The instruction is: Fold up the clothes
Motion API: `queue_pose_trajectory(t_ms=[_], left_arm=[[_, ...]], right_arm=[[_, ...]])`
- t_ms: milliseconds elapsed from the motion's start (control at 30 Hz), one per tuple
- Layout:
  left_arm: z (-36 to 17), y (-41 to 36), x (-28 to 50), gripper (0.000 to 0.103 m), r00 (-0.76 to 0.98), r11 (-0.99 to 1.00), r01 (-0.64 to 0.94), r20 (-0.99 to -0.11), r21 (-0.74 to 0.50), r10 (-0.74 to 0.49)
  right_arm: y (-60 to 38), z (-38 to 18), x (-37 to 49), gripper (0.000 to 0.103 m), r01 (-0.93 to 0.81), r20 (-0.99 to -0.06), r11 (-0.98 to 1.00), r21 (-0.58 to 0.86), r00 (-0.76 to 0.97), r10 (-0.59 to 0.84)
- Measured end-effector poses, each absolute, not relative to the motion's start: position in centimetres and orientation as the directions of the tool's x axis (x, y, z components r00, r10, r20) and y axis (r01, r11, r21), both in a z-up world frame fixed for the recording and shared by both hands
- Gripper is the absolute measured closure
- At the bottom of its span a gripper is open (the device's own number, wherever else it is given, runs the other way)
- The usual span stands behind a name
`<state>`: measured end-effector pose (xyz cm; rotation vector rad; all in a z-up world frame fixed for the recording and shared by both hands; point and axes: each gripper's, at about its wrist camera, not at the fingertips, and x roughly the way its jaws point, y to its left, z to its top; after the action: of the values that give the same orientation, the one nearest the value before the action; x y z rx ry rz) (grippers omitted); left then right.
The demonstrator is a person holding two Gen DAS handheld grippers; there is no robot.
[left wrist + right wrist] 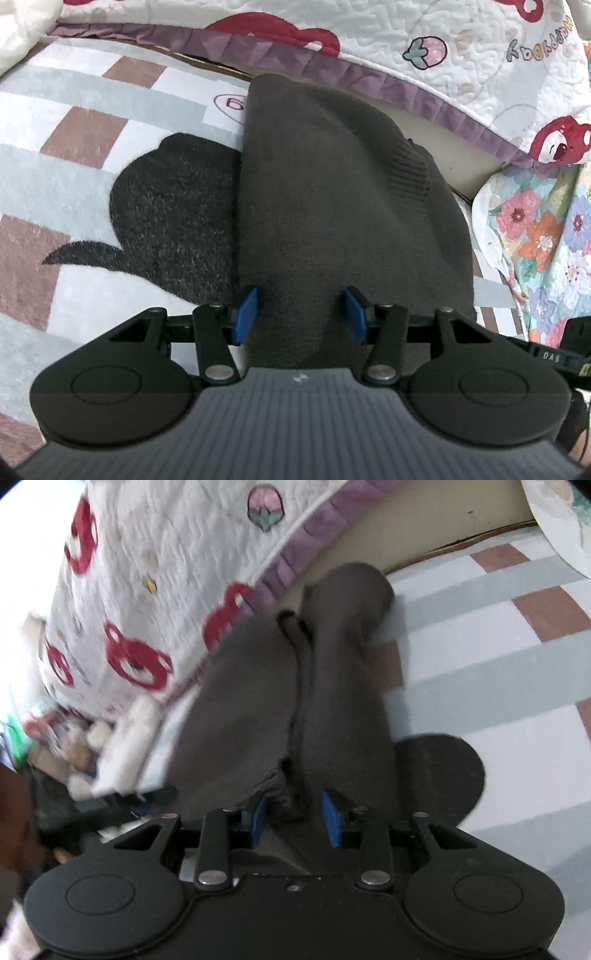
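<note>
Two grippers, both down on the same dark grey garment (pixel 332 192), and neither one is biting. Left gripper (pixel 301 314) first: its blue pads (pixel 246 314) stand well apart, jaws wide, with the grey cloth running flat between them and nothing pinched. The fabric stretches away from the fingers in one broad folded panel, a ribbed cuff or hem (pixel 412 166) showing on its right side, the far end reaching up near the purple ruffle of a quilt.

Over to the right gripper (pixel 294 821): jaws open here too, a little narrower, blue pads (pixel 332 821) either side of a bunched ridge of cloth, though whether they touch it, I cannot tell. From this view the garment (pixel 340 686) lies in two long lobes with a thick seam (pixel 301 686) running up between them.

Underneath it all, a plush rug (pixel 74 155) in pale grey, white and brown blocks, with a black shape printed on it that peeks out beside the garment in both views. Along the far edge hangs a white quilt (pixel 369 33) with red bears, strawberries and a purple ruffle. At the left view's right edge sits a floral fabric (pixel 535 236). The right view's left edge is blurred clutter, too smeared to name.
</note>
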<state>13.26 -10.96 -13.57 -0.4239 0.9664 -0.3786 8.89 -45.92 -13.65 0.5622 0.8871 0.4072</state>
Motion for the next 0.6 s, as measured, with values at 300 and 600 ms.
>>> queue_pose_trajectory(t_ms=[300,600], left_arm=[[-14.1,-10.4,14.0,0.052,0.506,0.834,0.103,-0.693,-0.542,-0.513],[-14.3,-10.4,14.1,0.05,0.521,0.84,0.112,-0.688,-0.531,-0.505]], right_arm=[[-45.5,-11.9,9.4,0.062,-0.108,-0.598,0.767,0.633,0.561,0.572],[-43.5,-11.3,10.9,0.053,-0.098,-0.59,0.77,0.631,0.584,0.557]])
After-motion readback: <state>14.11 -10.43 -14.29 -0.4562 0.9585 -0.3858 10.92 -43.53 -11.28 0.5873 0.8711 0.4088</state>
